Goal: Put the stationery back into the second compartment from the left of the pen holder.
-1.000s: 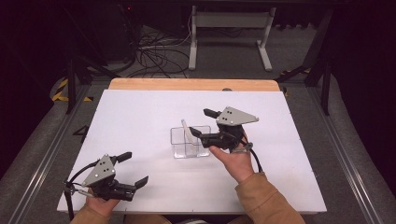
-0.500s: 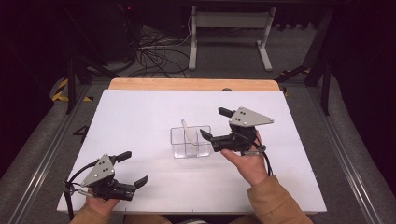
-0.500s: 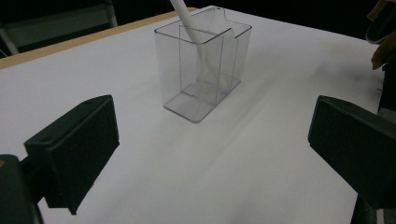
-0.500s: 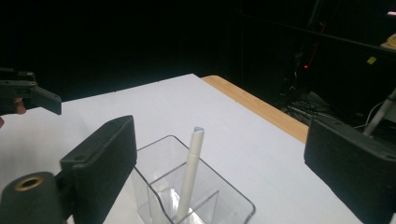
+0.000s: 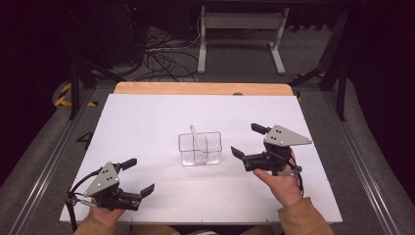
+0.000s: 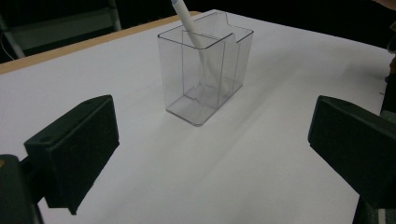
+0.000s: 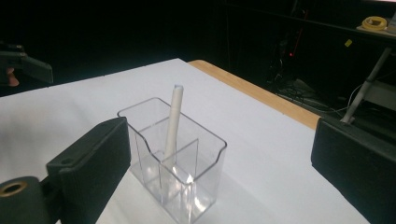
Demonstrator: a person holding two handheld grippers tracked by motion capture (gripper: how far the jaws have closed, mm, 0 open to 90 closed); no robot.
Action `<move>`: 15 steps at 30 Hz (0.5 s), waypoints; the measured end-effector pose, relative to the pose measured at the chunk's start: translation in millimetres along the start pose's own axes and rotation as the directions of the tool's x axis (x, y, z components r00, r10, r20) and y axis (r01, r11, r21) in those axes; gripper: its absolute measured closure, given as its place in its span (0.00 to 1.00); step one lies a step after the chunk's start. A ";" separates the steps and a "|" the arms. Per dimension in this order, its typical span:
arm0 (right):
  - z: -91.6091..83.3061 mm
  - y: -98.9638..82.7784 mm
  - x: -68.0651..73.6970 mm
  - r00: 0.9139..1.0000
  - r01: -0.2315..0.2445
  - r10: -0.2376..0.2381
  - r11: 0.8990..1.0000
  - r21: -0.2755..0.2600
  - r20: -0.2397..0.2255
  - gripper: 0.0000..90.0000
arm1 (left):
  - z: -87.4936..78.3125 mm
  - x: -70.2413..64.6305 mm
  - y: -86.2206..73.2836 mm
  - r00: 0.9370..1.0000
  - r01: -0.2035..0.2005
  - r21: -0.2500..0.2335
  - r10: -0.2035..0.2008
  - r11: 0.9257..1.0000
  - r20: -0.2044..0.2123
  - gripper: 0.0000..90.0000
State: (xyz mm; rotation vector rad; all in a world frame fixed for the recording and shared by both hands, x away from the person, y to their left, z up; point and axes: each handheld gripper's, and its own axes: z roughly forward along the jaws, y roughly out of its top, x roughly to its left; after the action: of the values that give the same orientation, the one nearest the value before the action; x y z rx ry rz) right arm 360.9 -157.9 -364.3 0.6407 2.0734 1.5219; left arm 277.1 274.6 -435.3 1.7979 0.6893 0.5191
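Left of the right gripper (image 5: 247,141), clear of its wide, just-opened, empty jaws: a clear divided plastic box (image 5: 200,149). White plastic pen (image 5: 196,139) leans inside. Left gripper (image 5: 138,175), near-left, also gapes empty.

Clear, colourless plastic organiser (image 5: 200,149) holding a white pen (image 5: 196,137) with a bluish tip; plain white tabletop (image 5: 147,127) edged in pale wood along the far side; black jaws and grey plates on both grippers; tan sleeves.
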 end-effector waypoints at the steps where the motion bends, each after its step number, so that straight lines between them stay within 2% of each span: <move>1: -1.9 -3.1 -0.9 1.000 -0.004 0.004 1.000 0.003 0.001 0.06 | -0.2 0.1 0.0 1.000 0.000 -0.001 0.000 1.000 -0.001 0.03; 5: -8.8 -16.7 -3.8 1.000 -0.010 0.009 1.000 0.025 0.012 0.06 | -1.4 0.4 -0.2 1.000 0.001 -0.005 -0.001 1.000 -0.010 0.03; 11: -20.7 -40.4 -13.0 0.998 -0.052 0.051 0.998 0.047 0.029 0.06 | -4.1 0.4 -1.0 1.000 -0.005 -0.007 0.005 1.000 -0.025 0.03; 15: -28.6 -58.1 -17.3 0.997 -0.063 0.060 0.995 0.072 0.038 0.06 | -5.4 -0.3 -1.7 0.999 -0.012 -0.005 0.012 1.000 -0.037 0.03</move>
State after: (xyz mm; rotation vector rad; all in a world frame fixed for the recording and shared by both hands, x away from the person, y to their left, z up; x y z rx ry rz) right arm 351.3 -205.3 -410.6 0.7604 2.1085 1.4624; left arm 273.0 278.5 -435.2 1.7923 0.7022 0.5626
